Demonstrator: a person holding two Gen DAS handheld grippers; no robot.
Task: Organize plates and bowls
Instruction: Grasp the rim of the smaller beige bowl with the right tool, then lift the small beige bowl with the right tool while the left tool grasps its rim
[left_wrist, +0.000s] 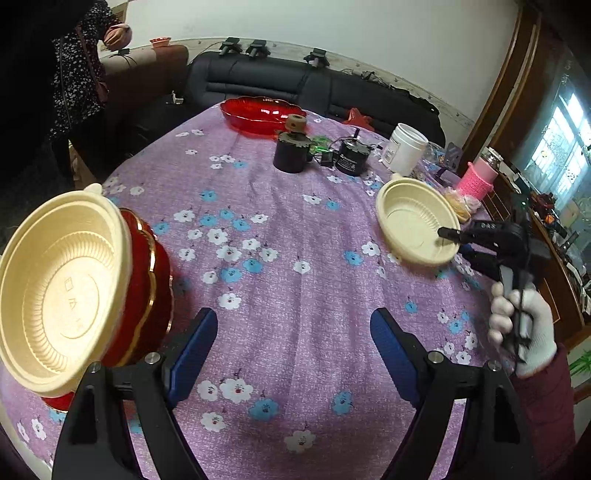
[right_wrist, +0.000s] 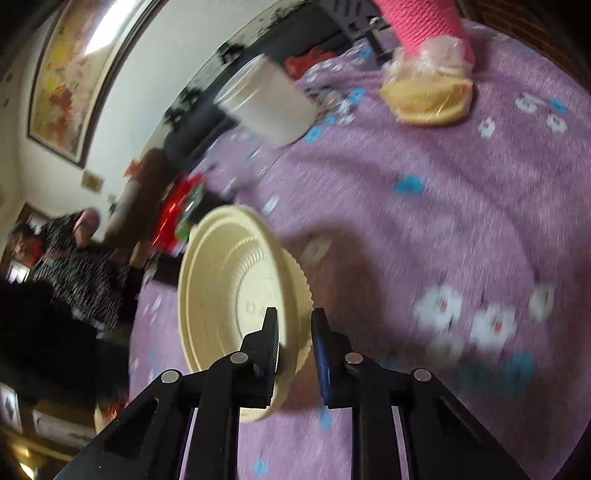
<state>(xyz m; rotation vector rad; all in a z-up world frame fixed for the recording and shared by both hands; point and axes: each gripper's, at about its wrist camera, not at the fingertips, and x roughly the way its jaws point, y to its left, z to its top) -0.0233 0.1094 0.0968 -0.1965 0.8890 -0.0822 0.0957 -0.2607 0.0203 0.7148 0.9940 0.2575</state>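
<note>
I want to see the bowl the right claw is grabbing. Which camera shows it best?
The left wrist view. There the round cream plastic bowl is sharp and whole, with the right claw pinching its rim. The right wrist view shows the same bowl close up but blurred, partly hidden behind the claw.

table (left_wrist: 295, 229) (floral purple cloth), red plate (left_wrist: 258, 112), jar (left_wrist: 404, 147)

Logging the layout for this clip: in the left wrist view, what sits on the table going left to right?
Cream bowl stacked on red plates → red glass dish → dark cylinder with a brown cap → black motor-like part → white jar → cream bowl held by the right hand-held gripper → pink knitted-sleeve jar.
</note>
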